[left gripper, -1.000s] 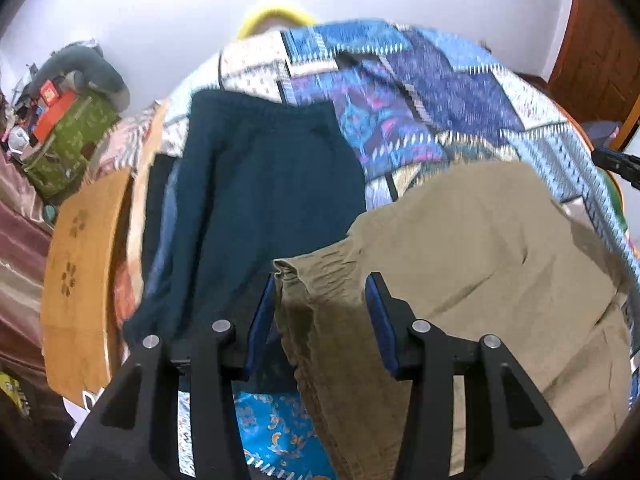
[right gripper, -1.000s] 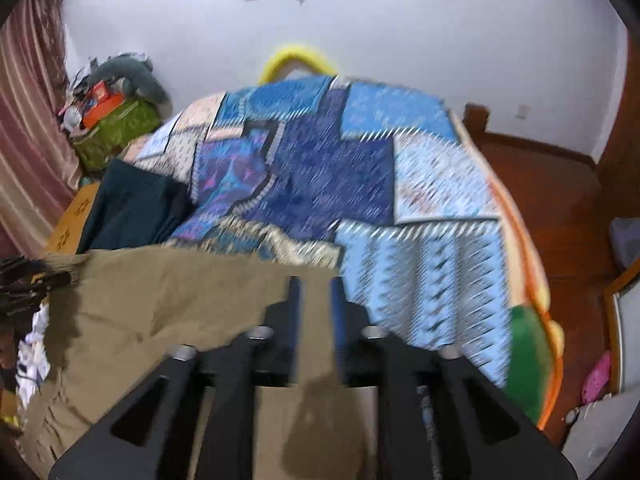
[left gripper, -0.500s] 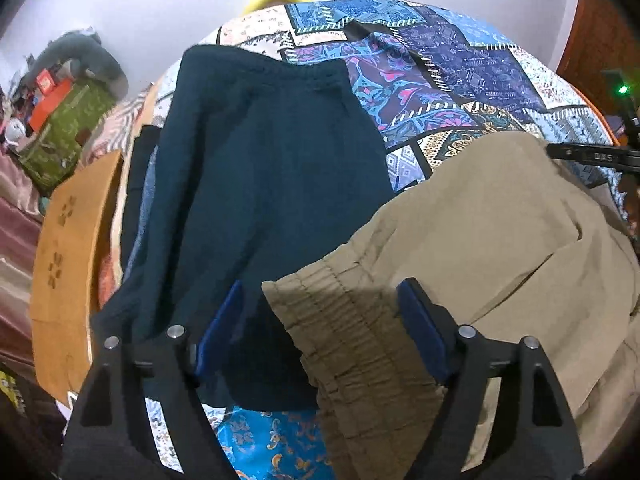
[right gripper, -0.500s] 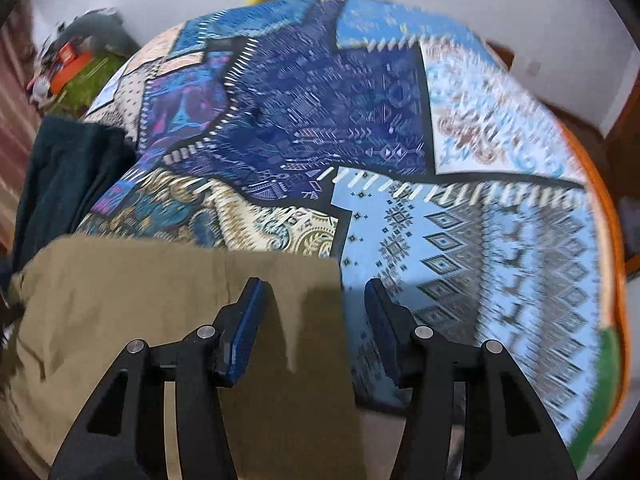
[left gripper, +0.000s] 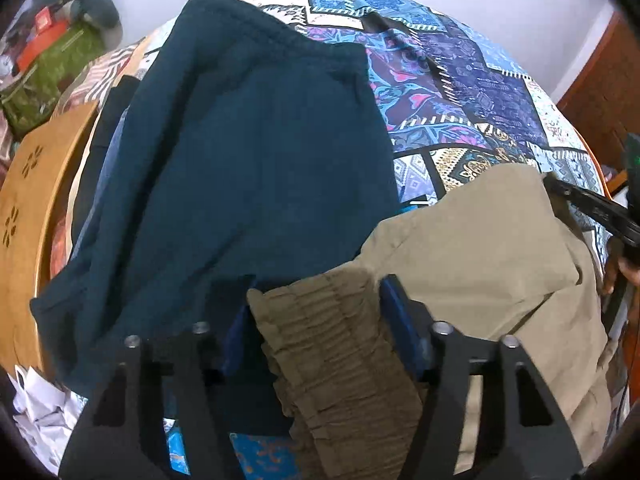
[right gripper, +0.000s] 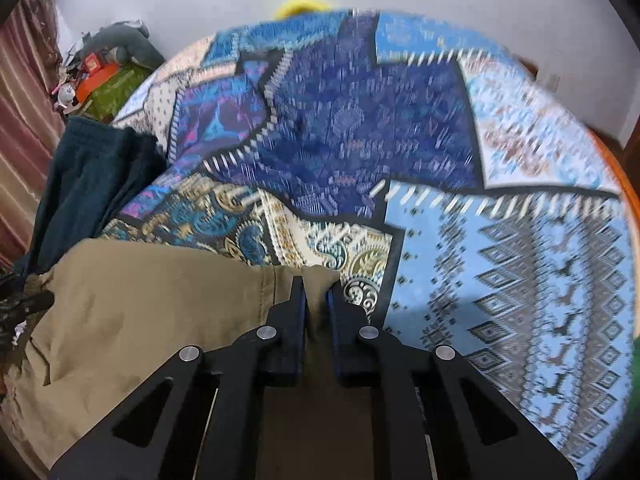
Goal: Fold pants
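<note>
On the patchwork bed (right gripper: 420,120), the right gripper (right gripper: 317,300) pinches a corner of the khaki pants (right gripper: 140,300) while the left gripper (left gripper: 316,312) stands open around the waistband (left gripper: 320,320), so I think it must close next.

1. Your left wrist view looks forward, close over the khaki pants (left gripper: 480,248) waistband, toward the wall;
2. Your right wrist view sits close at their far corner; both share the patchwork bedspread (right gripper: 400,120).
</note>
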Tool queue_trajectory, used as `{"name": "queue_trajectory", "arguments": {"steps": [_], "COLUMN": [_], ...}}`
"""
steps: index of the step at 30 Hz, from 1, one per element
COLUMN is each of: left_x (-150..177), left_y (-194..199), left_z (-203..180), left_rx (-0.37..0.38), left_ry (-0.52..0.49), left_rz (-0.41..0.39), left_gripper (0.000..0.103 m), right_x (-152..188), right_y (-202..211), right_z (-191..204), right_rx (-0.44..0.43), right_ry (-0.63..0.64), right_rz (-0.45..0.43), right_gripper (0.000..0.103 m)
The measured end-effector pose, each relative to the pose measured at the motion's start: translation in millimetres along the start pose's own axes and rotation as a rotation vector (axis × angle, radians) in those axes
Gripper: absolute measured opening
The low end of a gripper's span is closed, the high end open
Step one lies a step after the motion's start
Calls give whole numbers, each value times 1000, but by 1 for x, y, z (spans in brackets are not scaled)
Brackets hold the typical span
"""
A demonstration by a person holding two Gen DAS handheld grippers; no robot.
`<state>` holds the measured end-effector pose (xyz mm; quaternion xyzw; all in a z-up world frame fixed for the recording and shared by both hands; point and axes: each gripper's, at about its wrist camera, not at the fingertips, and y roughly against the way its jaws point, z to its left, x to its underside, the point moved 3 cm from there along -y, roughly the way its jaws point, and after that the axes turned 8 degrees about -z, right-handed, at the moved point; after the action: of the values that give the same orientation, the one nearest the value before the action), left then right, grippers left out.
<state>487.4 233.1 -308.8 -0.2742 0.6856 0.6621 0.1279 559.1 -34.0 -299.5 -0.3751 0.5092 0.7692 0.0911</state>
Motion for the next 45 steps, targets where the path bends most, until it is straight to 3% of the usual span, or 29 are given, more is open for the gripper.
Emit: {"name": "queue_trajectory", "arguments": {"steps": [7,16,21,32,45], "left_x": [-14,-31,-24,34,121], "left_y": [39,136,188,249,280], "left_z": [-9,-38,-57,-80,-86], "left_rx": [-38,-57,-73,-70,-9], "left_ry": [-33,-105,-160,-255,-304], "left_rz": [-94,-256,-335,-391,-367], "left_gripper": [47,46,46,46,46], "right_x": [-30,-54,-52,2,96], "right_y": [54,153,204,278,331], "right_z": [1,22,28,39,50], "right_rx": [4,25,21,-24,-34], "right_ry": [-2,56,58,36,-7], "right_rz": [-149,-304,-365,-402,-381], "right_gripper": [8,8,8,7,7]}}
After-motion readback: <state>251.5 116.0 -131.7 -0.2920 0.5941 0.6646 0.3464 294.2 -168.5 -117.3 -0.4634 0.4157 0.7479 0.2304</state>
